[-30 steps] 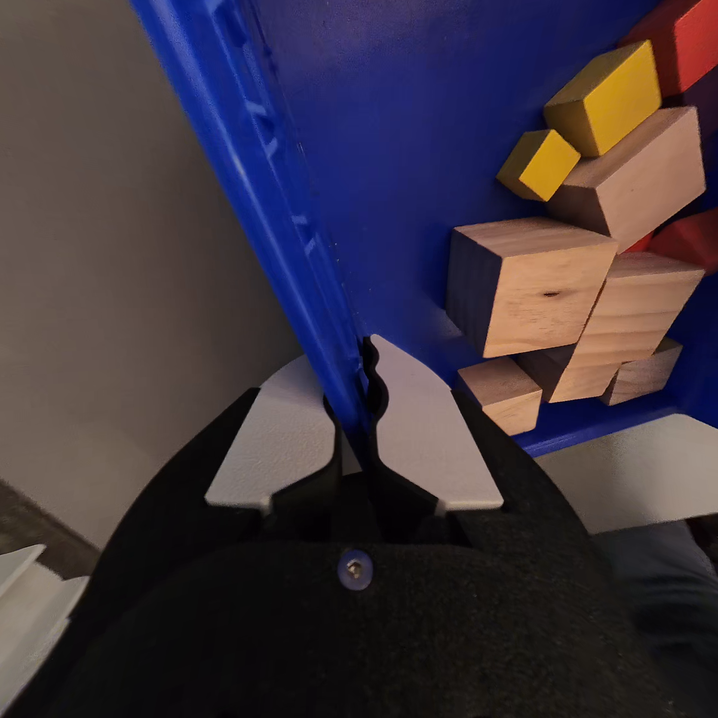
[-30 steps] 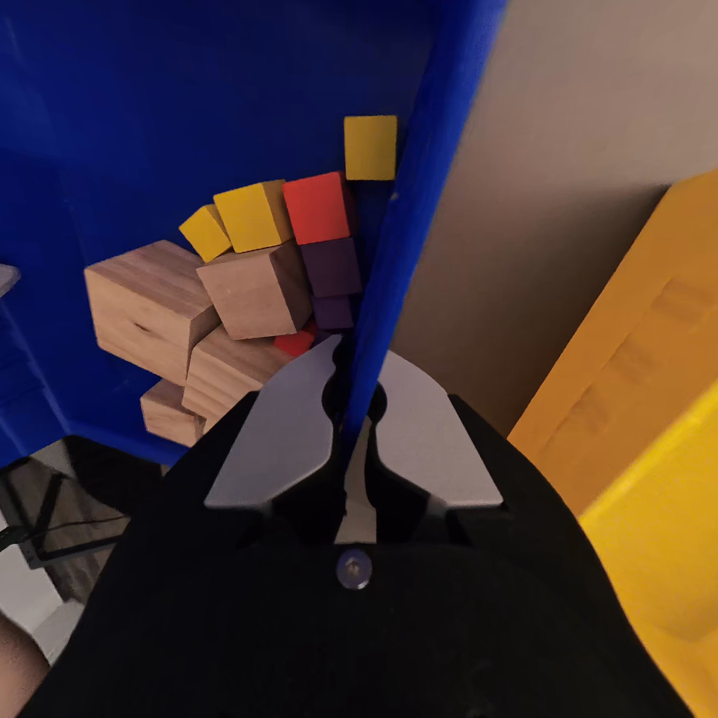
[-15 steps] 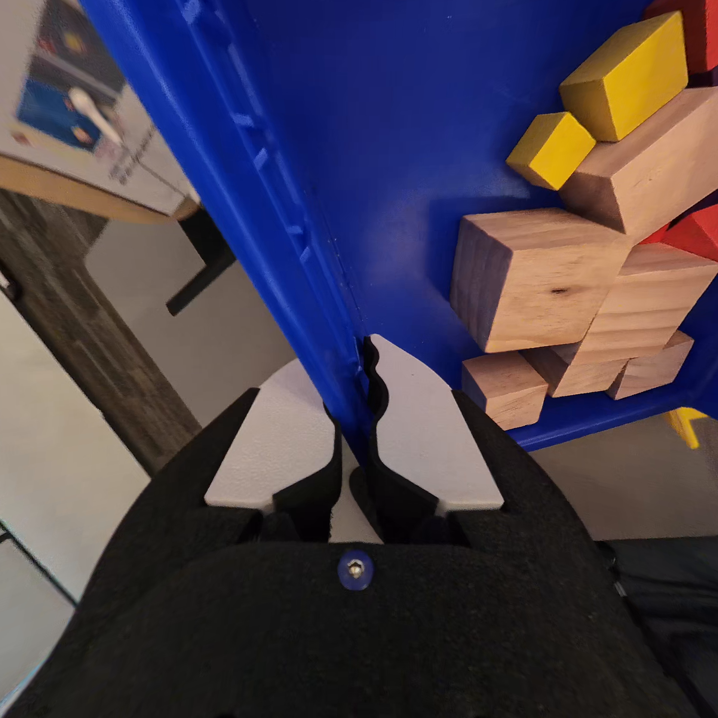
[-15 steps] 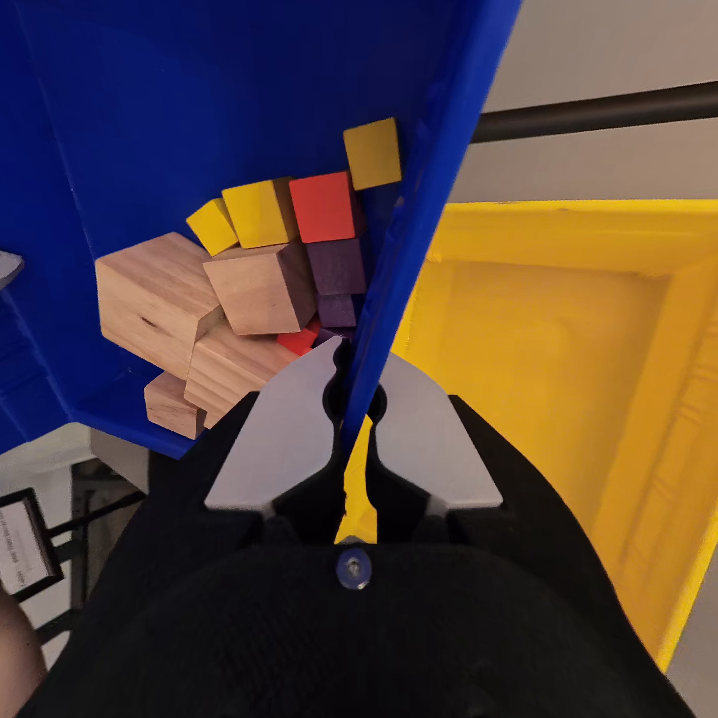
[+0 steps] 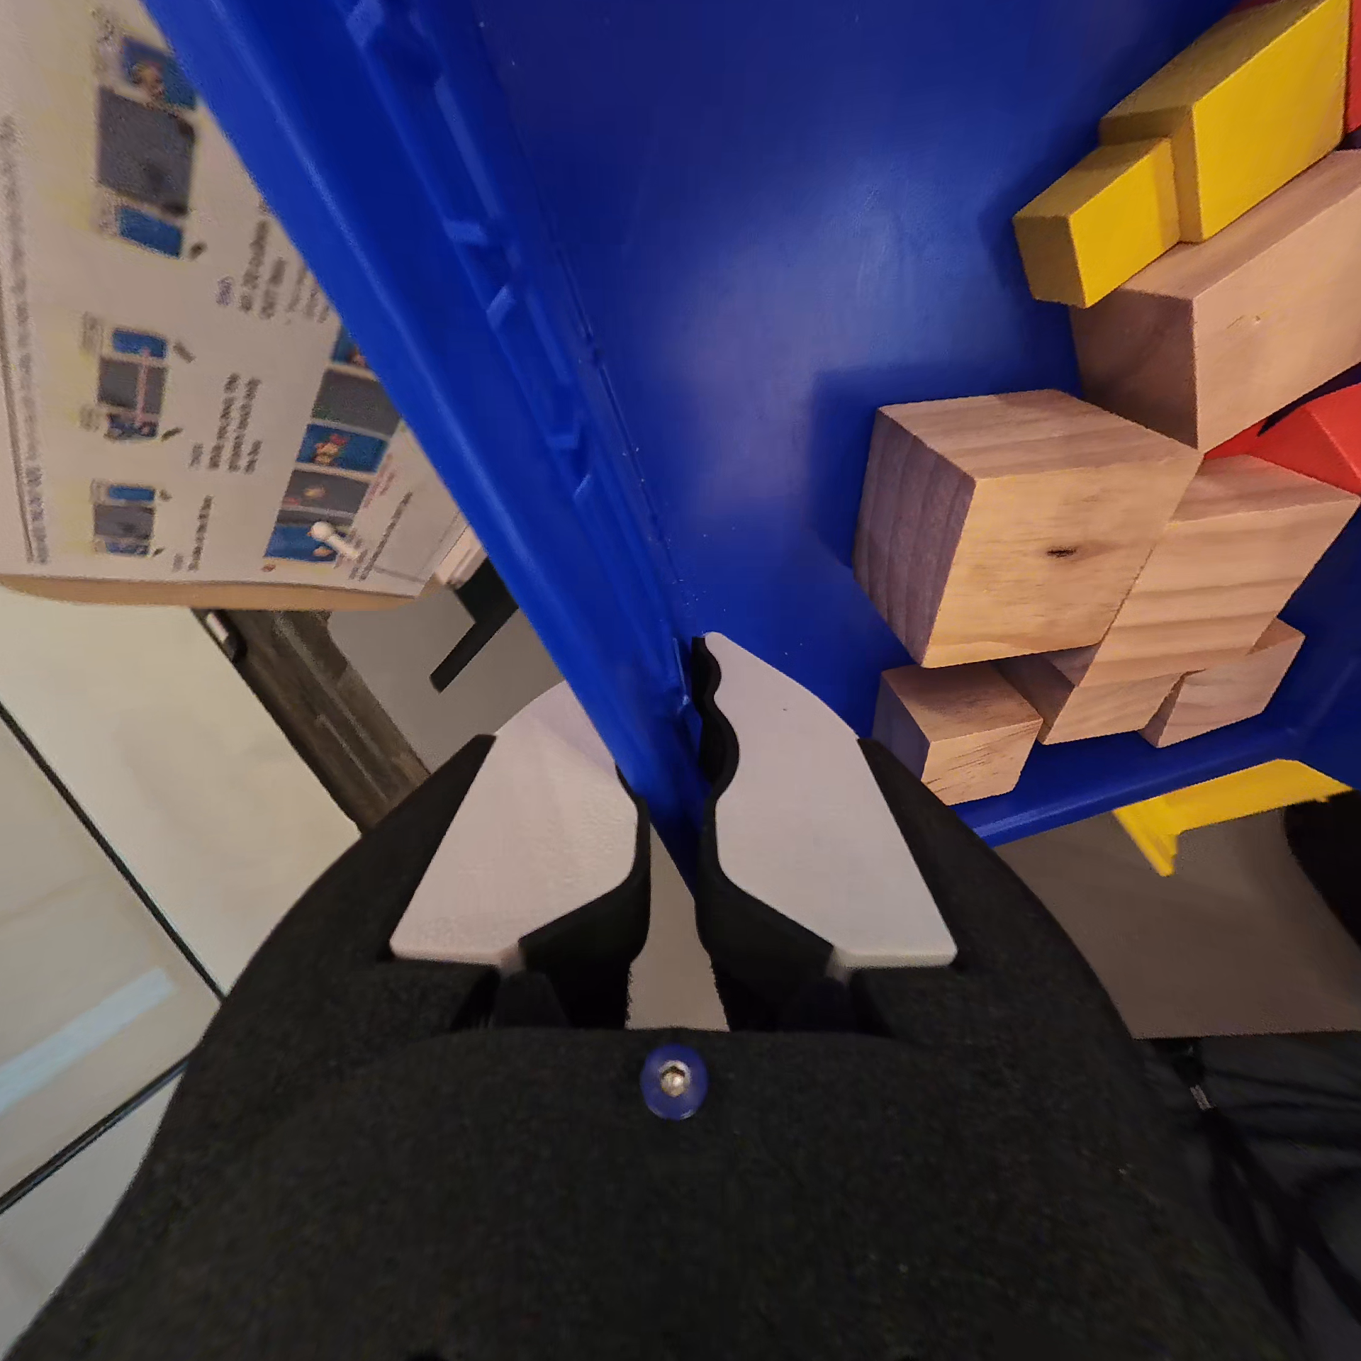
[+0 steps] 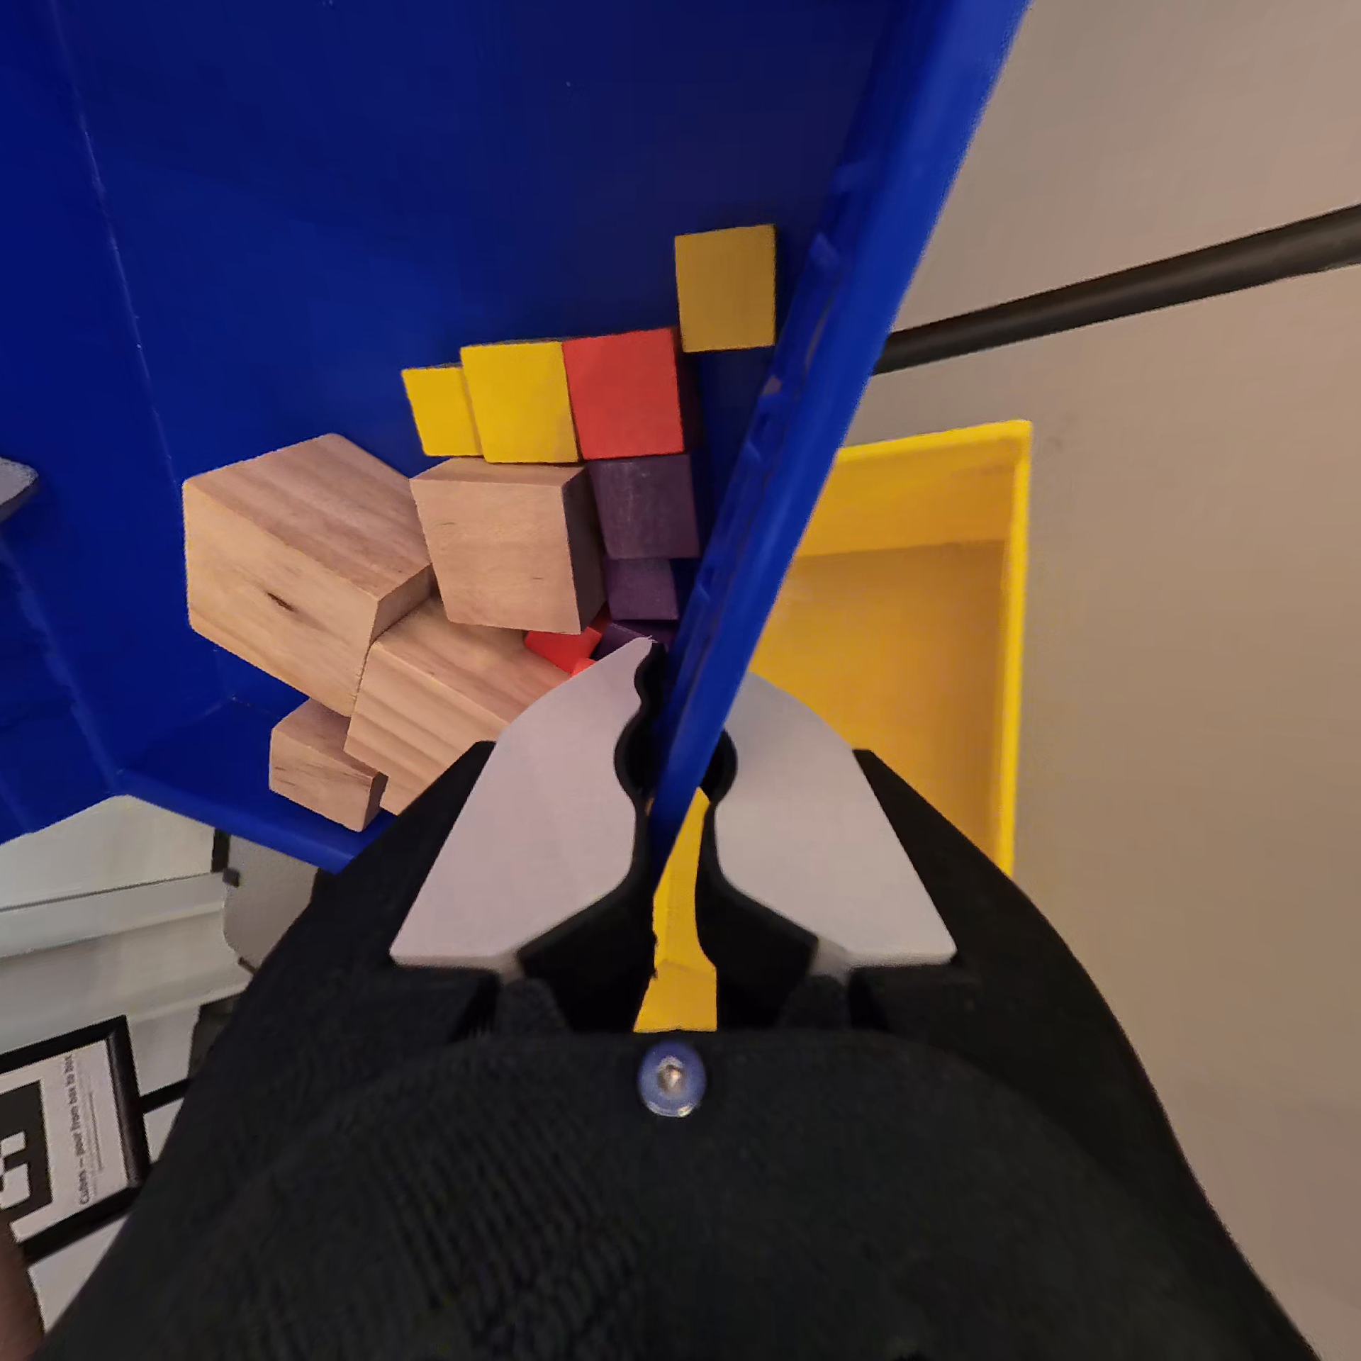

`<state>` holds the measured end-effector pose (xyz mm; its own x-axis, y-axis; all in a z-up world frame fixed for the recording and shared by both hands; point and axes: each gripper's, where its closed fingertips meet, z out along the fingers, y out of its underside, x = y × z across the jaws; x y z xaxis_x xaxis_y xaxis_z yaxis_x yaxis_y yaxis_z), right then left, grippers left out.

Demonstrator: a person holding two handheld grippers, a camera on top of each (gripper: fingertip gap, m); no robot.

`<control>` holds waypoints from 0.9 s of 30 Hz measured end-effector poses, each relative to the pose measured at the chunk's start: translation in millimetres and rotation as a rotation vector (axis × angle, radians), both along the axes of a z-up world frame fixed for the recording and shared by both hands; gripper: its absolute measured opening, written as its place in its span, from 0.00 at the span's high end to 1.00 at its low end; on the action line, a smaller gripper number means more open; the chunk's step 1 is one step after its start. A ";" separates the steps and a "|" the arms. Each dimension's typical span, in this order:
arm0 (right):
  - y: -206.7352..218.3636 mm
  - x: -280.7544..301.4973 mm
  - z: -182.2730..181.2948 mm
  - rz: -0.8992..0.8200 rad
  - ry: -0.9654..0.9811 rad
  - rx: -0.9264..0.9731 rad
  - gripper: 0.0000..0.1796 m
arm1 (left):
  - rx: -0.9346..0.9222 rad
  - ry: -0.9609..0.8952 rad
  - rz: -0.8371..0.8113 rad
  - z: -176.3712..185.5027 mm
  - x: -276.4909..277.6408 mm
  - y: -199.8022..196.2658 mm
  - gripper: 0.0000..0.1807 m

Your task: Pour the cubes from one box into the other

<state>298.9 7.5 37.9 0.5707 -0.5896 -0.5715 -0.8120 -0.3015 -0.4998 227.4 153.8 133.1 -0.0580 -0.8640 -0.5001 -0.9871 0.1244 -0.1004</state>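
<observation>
— Claws: left claw [image 5: 681, 736] and right claw [image 6: 681, 736] each pinch a wall of the blue box [image 5: 736, 331], cubes [image 6: 501, 545] piled at its lower edge.

— Risk: yellow box [image 6: 920, 648] sits right of centre; cubes may spill outside it, or a thin wall may slip.

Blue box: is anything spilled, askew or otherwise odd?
Nothing spilled. The blue box is tilted, as pouring requires, with the cubes heaped in one corner, still inside. Both grippers clamp opposite walls; the yellow box looks empty.

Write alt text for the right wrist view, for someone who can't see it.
The right gripper is clamped on the wall of a tilted blue box. Wooden, yellow, red and purple cubes are piled in its corner. Beyond the wall sits an empty yellow box.
</observation>
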 end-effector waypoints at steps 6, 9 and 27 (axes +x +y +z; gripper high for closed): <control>-42.0 16.3 -19.6 -0.108 -0.023 0.008 0.97 | -0.045 -0.018 -0.102 -25.7 27.8 -32.1 0.96; -50.9 21.9 -27.0 -0.145 -0.044 0.026 0.97 | 0.013 -0.027 -0.138 -27.8 36.7 -41.8 0.96; -66.5 57.2 8.5 -0.272 -0.265 0.113 0.97 | 0.088 -0.244 -0.269 4.9 69.1 -56.7 0.96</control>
